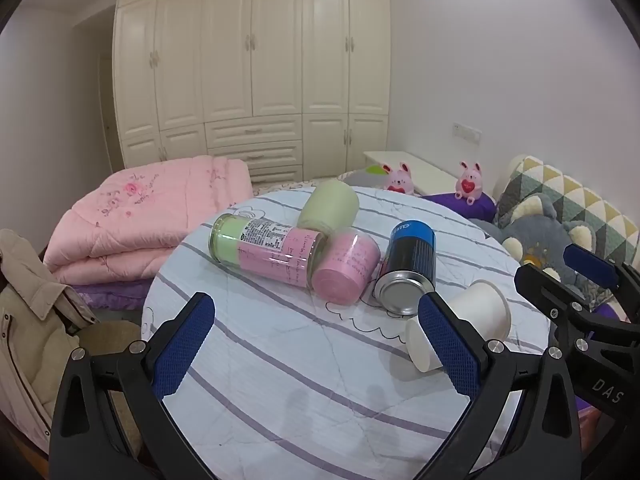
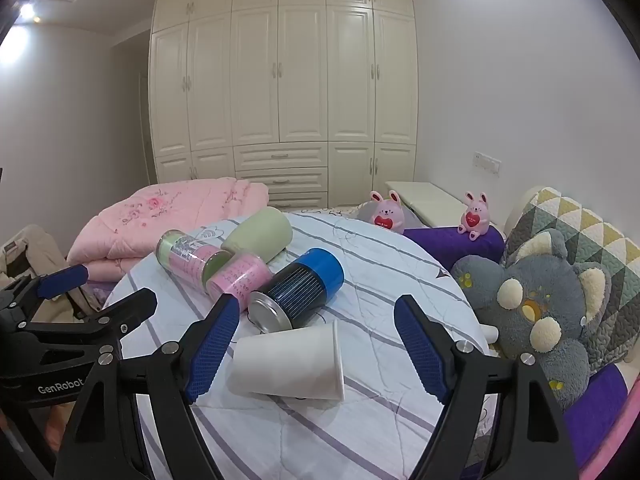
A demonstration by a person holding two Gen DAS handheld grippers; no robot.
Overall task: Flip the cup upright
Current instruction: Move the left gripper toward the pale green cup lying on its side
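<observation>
Cup: the white paper cup (image 2: 290, 362) lies on its side on the round bench (image 2: 360, 432), mouth toward the right, just in front of the blue tin.
Hidden: in the left wrist view the cup (image 1: 476, 316) is partly covered by a blue finger pad (image 1: 448, 344); its inside cannot be seen.
Nearby: the blue tin (image 2: 296, 290) lies toppled, metal end facing the cup; beside it a pink jar (image 2: 238, 276), a labelled glass jar (image 2: 188, 260) and a green cup (image 2: 258, 234), all on their sides.
Beyond: a grey plush toy (image 2: 536, 304) and a pink quilt (image 2: 168, 216).
Right hand-held gripper (image 2: 316, 344): spread wide, fingers either side of the cup, holding nothing.
Left hand-held gripper (image 1: 316, 344): spread wide, empty, over the striped cloth.
</observation>
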